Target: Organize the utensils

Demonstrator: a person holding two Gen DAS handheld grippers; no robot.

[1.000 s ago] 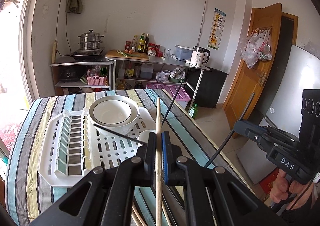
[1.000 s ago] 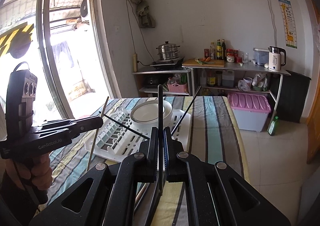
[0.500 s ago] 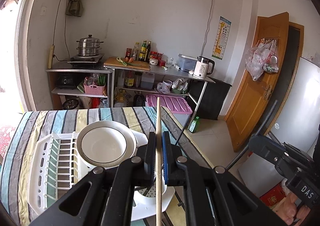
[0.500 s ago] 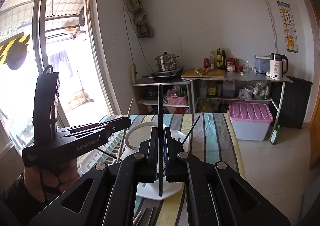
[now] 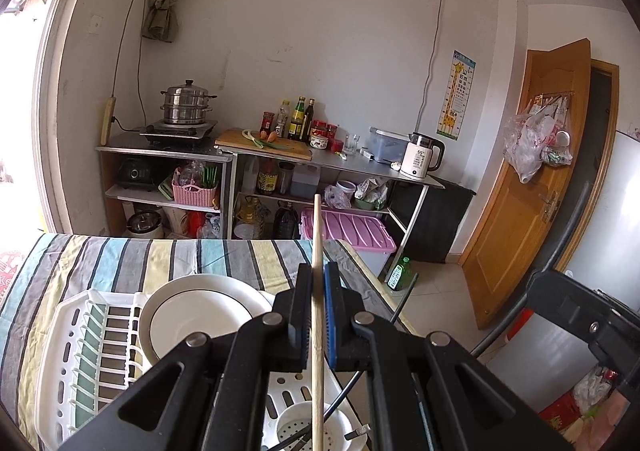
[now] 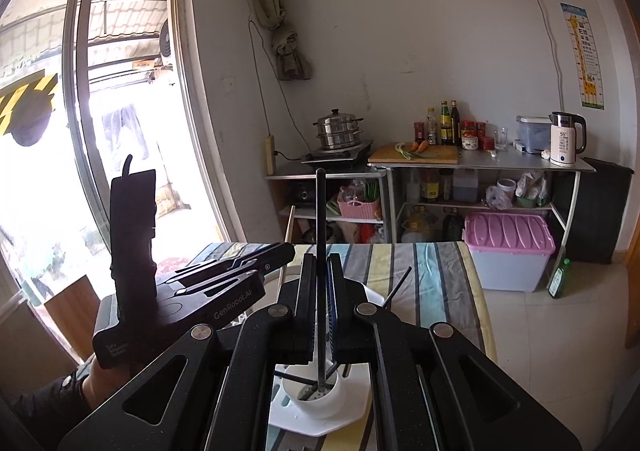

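Over the white utensil cup, where two dark chopsticks are already lodged, a wooden chopstick and a black chopstick are gripped upright by the left gripper and right gripper, both judged not yet released.

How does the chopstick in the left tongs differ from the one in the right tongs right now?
The wooden chopstick in the left tongs is pale tan; the black chopstick in the right tongs is dark. In its own view, the wooden one leans slightly, while the black one stands nearly straight. Both are clamped upright, lower ends down in the white utensil cup of the drying rack.
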